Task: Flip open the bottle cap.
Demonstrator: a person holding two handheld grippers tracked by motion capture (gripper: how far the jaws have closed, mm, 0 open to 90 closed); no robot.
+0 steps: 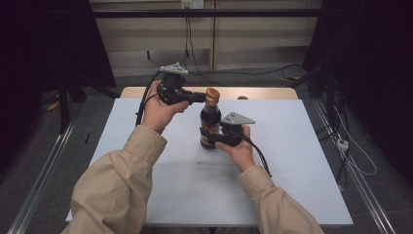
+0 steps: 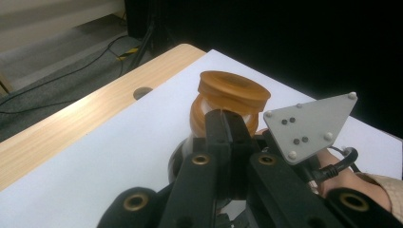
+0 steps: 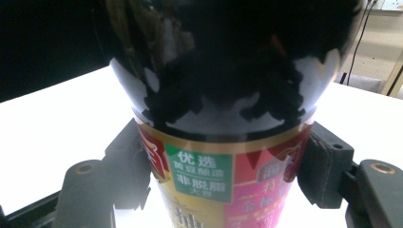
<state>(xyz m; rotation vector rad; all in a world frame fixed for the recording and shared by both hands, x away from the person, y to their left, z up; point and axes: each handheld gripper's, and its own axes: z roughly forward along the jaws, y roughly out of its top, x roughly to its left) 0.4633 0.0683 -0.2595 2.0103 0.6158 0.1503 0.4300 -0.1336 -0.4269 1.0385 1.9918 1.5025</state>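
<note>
White mat [image 1: 146, 122] over a wooden table [image 1: 263, 92], cables on the grey floor behind. Left gripper [image 1: 200, 97] held level, jaws pressed together at the orange cap [image 1: 212, 95], contact hard to make out. Right gripper [image 1: 210, 140] pinches the upright sauce bottle [image 1: 210, 124] mid-table; label partly cut off.

A dark bottle [image 1: 210, 125] stands upright on the white table [image 1: 292, 161]. The right tool [image 1: 217, 140] clamps its labelled body, and the left tool [image 1: 200, 97] meets its brown cap [image 1: 212, 95]
</note>
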